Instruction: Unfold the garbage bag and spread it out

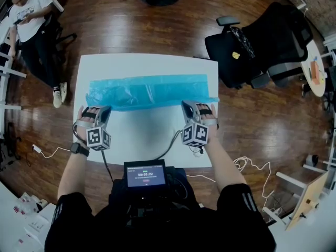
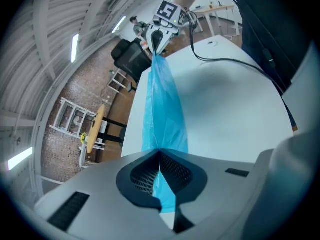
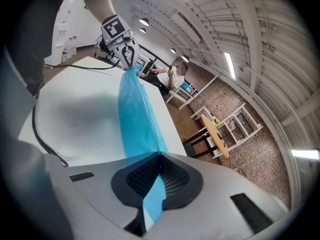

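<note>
- Wooden floor (image 1: 131, 25) – dark planks are seen on all sides of the work area in the head view.
- Tabletop (image 1: 147, 133) – white and rectangular, set at the centre of the head view; its near half is bare.
- Garbage bag (image 1: 149, 91) – blue, thin and crinkled. It is laid as one long band across the far half of the tabletop, running left to right, almost from one side edge to the other. Its near long edge is drawn in a straight line between the two grippers.
- Office chair (image 1: 262, 46) – black, stood on the floor beyond the far right corner of the tabletop and apart from it.
- Seated person (image 1: 34, 20) – placed at the far left, well apart from the tabletop.
- Left hand-held gripper (image 1: 104, 110) – held at the bag's near left corner and pointed down and away from the body. In the left gripper view the jaws are seen closed narrow, with a fold of the blue film pinched between the ribbed pads (image 2: 145, 176).
- Right hand-held gripper (image 1: 188, 108) – held at the bag's near right corner. In the right gripper view the jaws are likewise nearly together, clamped on the film.
- Screen (image 1: 146, 176) – lit, mounted at the person's chest below the near table edge; a black cable (image 1: 167, 146) is led from it onto the tabletop.
- Wristwatch (image 1: 79, 149) – dark, worn on the left wrist.
</note>
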`<state>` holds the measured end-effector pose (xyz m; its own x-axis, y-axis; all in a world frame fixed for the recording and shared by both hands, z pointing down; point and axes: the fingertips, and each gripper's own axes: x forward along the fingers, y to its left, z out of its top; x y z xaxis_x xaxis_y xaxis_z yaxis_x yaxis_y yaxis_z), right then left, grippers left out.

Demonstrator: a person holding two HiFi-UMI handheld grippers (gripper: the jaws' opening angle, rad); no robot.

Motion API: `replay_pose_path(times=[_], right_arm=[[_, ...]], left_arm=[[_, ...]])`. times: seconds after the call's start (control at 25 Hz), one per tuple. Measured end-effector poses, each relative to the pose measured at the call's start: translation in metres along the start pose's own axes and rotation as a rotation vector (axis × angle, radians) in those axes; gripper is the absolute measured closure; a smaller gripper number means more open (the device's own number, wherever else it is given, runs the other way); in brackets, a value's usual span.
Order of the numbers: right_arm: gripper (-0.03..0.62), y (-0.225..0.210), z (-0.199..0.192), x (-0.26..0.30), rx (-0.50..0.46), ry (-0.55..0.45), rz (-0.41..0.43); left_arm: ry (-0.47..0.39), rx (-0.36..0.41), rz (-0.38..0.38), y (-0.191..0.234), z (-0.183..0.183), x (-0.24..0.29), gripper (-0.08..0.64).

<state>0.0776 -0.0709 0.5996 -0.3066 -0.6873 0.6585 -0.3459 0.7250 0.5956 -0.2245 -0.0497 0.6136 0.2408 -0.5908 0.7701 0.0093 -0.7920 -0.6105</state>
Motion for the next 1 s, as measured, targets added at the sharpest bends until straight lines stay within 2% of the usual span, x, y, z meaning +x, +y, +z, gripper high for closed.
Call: replay_pose_path(times=[0.12,0.2,0.32,0.68,0.76,0.84,1.0], right_arm=[[0.563,0.012,-0.002,-0.004,0.008,0.007,-0.022],[0.56,0.02,-0.003,-0.007,0.03,0.009,-0.022],[0.56,0.034,-0.005,-0.012,0.051,0.011,0.002],[0.555,0.071,-0.019,-0.022,0.099,0.057,0.077],[0.551,0.081,-0.023,-0.023,0.138,0.072,0.122],[0.518,0.085,-0.027,-0.026,0.217,0.068,0.168],[0.465,0.076,-0.024,-0.043,0.372,0.015,0.255]], left_arm=[[0.003,-0.06,0.026,-0.01,0.003,-0.01,0.552],[0.004,-0.073,0.026,-0.02,0.004,-0.014,0.552],[0.004,-0.071,-0.004,-0.042,-0.001,-0.013,0.552],[-0.005,-0.212,-0.09,-0.082,0.002,-0.02,0.552],[-0.001,-0.221,-0.102,-0.089,0.001,-0.018,0.552],[0.001,-0.228,-0.105,-0.093,0.001,-0.017,0.552],[0.004,-0.238,-0.096,-0.091,0.002,-0.015,0.552]])
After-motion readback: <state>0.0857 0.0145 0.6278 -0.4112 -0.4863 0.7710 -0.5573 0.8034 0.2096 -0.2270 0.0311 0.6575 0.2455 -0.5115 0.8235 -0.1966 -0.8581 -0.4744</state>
